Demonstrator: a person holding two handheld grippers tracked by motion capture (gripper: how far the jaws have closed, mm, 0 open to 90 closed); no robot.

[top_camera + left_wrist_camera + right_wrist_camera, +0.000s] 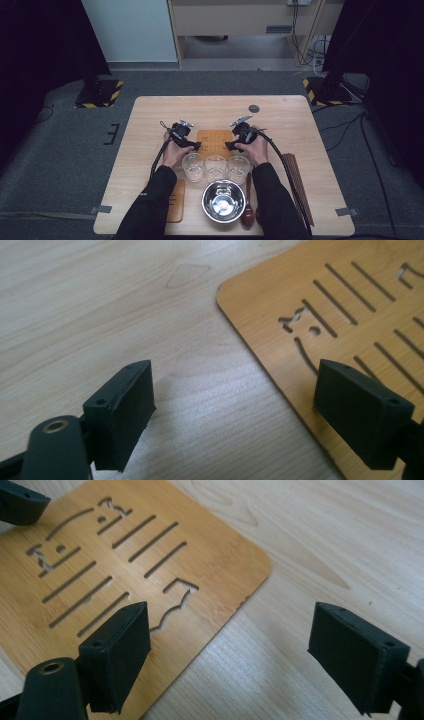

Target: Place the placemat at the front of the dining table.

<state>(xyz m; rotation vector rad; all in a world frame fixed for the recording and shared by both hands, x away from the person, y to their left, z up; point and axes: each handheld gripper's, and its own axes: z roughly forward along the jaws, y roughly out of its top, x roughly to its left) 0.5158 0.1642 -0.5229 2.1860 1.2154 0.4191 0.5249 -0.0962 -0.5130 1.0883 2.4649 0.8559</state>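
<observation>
Grey carpet [60, 150], pale wooden cabinet [240, 20]

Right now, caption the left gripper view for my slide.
Open left gripper straddles the slotted mat's edge on the table.

1. The surface [150, 125] is pale wood with a soft, wavy grain.
2. The mat [215, 142] between the two tools is warmer honey-orange bamboo, cut through with parallel slots and a small figure-like outline.
3. Left hand-held gripper [235, 415] and right hand-held gripper [230, 655] both have matt black jaws.
4. The three glasses [216, 167] are clear.
5. The bowl [223, 201] is shiny silver metal.
6. The spoon [247, 207] looks dark reddish-brown, possibly lacquered wood.
7. The sleeves [150, 205] are black.
</observation>
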